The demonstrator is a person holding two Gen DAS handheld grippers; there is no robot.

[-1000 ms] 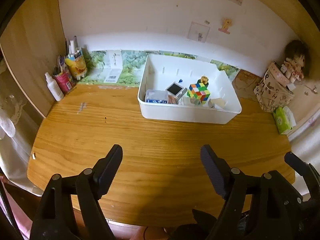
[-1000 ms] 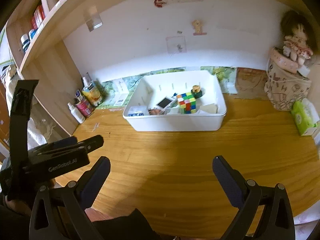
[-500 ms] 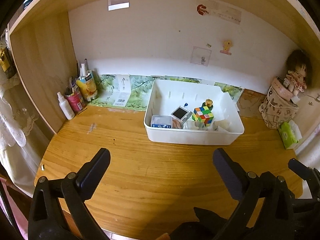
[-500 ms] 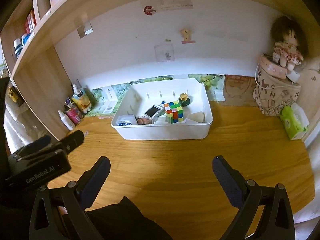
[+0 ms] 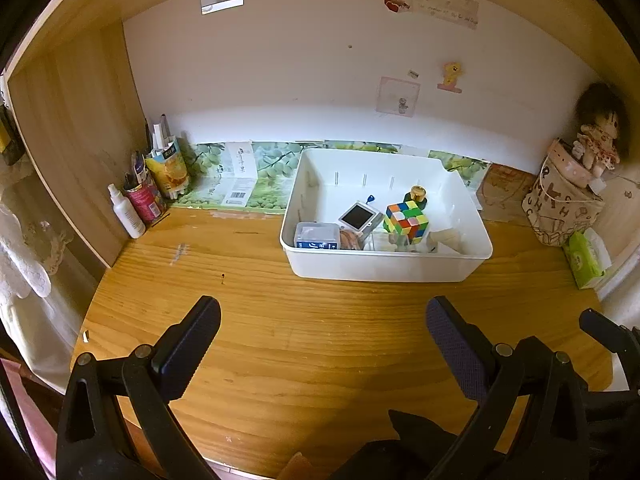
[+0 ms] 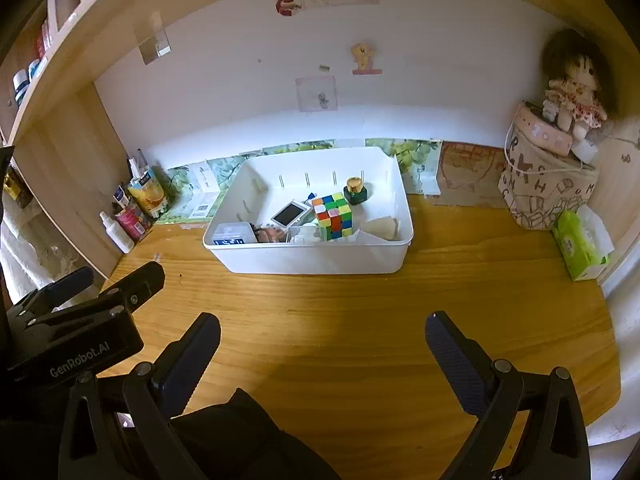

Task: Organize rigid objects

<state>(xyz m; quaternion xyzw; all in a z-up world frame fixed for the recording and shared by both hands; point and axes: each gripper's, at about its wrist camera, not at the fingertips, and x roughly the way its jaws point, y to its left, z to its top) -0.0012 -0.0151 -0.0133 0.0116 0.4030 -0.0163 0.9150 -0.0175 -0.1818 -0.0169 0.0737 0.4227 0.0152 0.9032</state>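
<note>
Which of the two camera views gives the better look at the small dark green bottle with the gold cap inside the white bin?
The right wrist view: the small dark green bottle with the gold cap stands clear beside the multicoloured puzzle cube in the white plastic bin. In the left wrist view the bottle is smaller, its base hidden behind the cube.

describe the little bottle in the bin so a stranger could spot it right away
Find the white plastic bin at the back of the wooden desk. Inside it, behind the multicoloured puzzle cube toward the far wall, stands a small dark green bottle. Its shiny gold cap is the only one in the bin.

Wooden desk: white bin, bottles, printed bag, tissue pack.
</note>
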